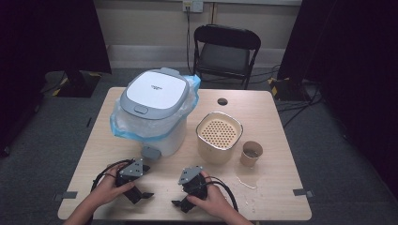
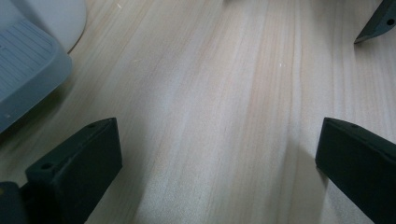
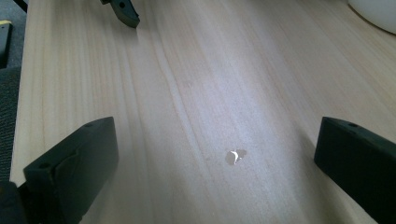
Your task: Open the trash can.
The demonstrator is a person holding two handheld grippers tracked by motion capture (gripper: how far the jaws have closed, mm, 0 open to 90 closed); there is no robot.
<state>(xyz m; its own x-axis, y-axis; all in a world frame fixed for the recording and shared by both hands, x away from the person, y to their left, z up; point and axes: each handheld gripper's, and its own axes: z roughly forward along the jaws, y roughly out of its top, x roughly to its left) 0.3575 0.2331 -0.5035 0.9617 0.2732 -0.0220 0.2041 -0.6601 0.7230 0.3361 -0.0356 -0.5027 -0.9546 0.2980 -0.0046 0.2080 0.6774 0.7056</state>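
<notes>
Nothing looks begun: both grippers rest near the front edge of the table [image 1: 277, 197], the left gripper [image 1: 143, 193] and the right gripper [image 1: 180, 204] each with jaws spread wide and nothing between them. The bin [image 1: 152, 110], lid shut and lined with a blue bag, stands toward the back left, closest to them. Right of it stand a beige pot [image 1: 218, 136] holding a perforated insert and a paper cup [image 1: 251, 153]; its contents are unclear. Drops lie spilled near the cup.

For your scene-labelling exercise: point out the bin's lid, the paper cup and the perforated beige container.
bin's lid [image 1: 152, 89], high view, centre of white top.
paper cup [image 1: 251, 153], high view, outer wall.
perforated beige container [image 1: 218, 132], high view, perforated insert.
</notes>
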